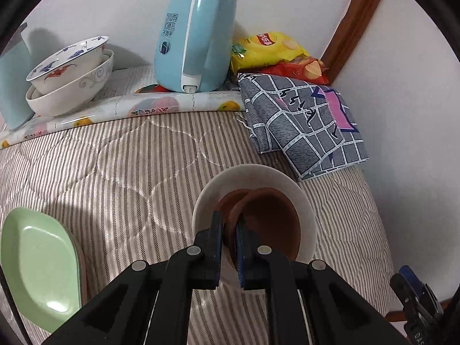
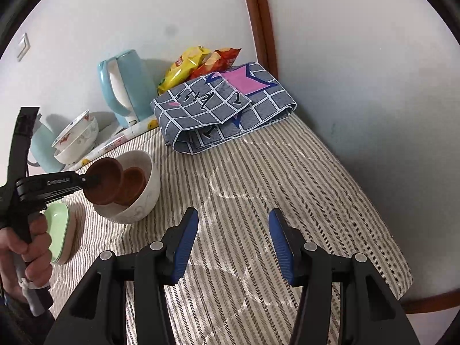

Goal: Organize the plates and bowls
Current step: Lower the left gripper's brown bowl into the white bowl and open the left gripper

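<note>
Fingers of the left gripper [image 1: 229, 227] pinch a brown saucer [image 2: 100, 179] by its rim, held tilted over the white bowl [image 2: 149, 189] on the striped quilt [image 2: 258, 189].
Lower it flat onto the second brown saucer [image 2: 133, 182] already inside (rims aligned) before letting go; right gripper [image 2: 234, 241] fingers stand apart, empty.

The pale blue cup [image 1: 13, 86] is cut off by the left edge, partly behind stacked bowls [image 1: 69, 77].
</note>
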Tool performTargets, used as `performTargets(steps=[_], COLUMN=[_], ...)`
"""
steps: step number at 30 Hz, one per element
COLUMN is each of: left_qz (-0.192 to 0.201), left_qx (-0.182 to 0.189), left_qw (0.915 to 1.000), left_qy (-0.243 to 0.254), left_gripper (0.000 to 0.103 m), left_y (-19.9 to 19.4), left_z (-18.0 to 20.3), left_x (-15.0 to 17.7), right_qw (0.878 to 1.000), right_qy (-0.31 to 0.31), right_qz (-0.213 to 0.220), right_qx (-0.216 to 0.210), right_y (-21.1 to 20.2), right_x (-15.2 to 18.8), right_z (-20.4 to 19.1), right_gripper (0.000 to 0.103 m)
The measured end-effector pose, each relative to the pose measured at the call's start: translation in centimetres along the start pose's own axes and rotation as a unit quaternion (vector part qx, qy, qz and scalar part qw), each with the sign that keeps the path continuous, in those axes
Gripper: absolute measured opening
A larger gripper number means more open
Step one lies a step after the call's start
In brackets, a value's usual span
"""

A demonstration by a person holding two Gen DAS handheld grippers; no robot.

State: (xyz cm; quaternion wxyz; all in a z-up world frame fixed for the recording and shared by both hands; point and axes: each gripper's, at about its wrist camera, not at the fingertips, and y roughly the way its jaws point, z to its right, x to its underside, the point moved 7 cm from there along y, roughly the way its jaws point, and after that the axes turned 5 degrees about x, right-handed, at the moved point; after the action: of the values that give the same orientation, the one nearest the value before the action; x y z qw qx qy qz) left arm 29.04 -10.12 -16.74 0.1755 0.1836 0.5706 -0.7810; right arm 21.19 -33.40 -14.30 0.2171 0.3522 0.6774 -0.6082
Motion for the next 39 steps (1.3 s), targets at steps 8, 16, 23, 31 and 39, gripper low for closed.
performTargets(steps=[8, 16, 23, 31, 39], left_qz=[-0.018, -0.020, -0.020, -0.022, -0.026], left_qx=[-0.010, -0.011, 0.002, 0.013, 0.011], left_qw=[0.9998, 0.9997, 0.9997, 0.9996, 0.9995], left_qy=[-0.003, -0.006, -0.012, -0.009, 0.015], left_gripper=[0.009, 0.009, 0.010, 0.011, 0.018], left_y=[2.2, 3.2, 3.6, 3.5, 2.7], left_z=[0.0, -0.3, -0.7, -0.6, -0.1], left_x=[-0.1, -0.3, -0.3, -0.2, 0.1], right_qw=[1.000, 1.000, 0.999, 0.999, 0.998], right_qy=[0.005, -0.021, -0.025, -0.032, -0.045], right_qz=[-0.012, -0.017, -0.026, -0.035, -0.041], right_qx=[-0.009, -0.015, -0.020, -0.020, -0.029], right_y=[0.7, 0.9, 1.1, 1.6, 2.1], right_x=[0.7, 1.2, 1.6, 1.7, 1.6], right_z=[-0.1, -1.4, -2.0, -2.7, -4.3], right_gripper=[0.051, 0.051, 0.051, 0.051, 0.051])
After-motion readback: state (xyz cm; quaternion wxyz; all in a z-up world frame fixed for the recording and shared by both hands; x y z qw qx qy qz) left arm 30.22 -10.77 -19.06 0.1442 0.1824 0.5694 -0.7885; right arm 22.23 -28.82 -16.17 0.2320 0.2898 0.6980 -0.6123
